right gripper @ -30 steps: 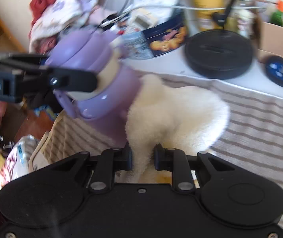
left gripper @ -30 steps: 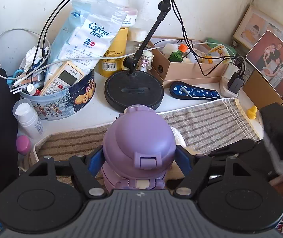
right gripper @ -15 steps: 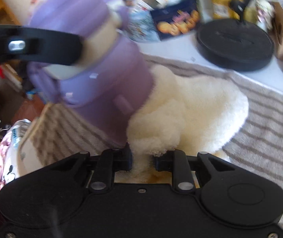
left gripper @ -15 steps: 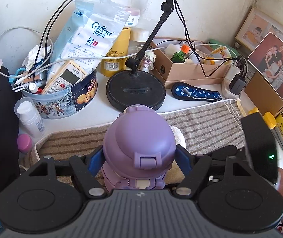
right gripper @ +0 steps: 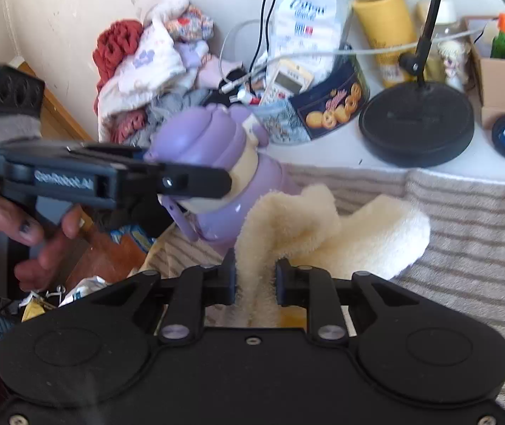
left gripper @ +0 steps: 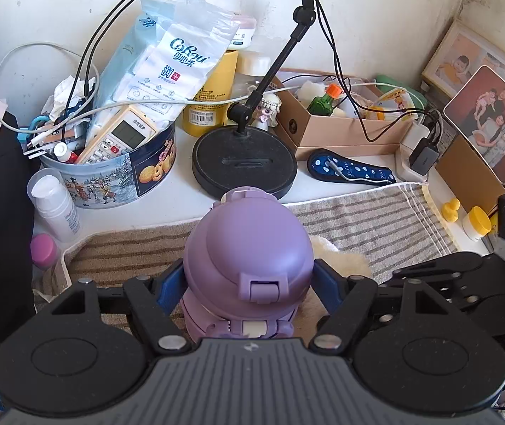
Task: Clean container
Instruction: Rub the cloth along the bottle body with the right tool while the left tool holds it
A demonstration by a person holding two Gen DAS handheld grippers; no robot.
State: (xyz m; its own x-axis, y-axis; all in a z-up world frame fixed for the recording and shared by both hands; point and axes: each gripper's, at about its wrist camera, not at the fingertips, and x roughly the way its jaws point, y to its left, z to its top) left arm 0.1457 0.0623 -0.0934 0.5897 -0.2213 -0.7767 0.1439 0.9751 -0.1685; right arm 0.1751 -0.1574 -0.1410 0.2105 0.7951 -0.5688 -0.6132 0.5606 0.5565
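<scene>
Left wrist view: the left gripper (left gripper: 248, 283) clamps the purple bottle (left gripper: 248, 251) by its neck, upright over the striped towel (left gripper: 376, 226), likely to steady it for wiping. Right wrist view: the right gripper (right gripper: 255, 276) pinches a cream cloth (right gripper: 323, 233) tight, its fold pressed against the bottle's (right gripper: 217, 163) side, low on the body, so the lid looks unwiped.

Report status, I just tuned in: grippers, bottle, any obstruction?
Left gripper clamped on purple bottle, bottle tilted over striped towel. Right gripper shut on cream cloth, cloth against bottle's side. Nothing in the way.
</scene>
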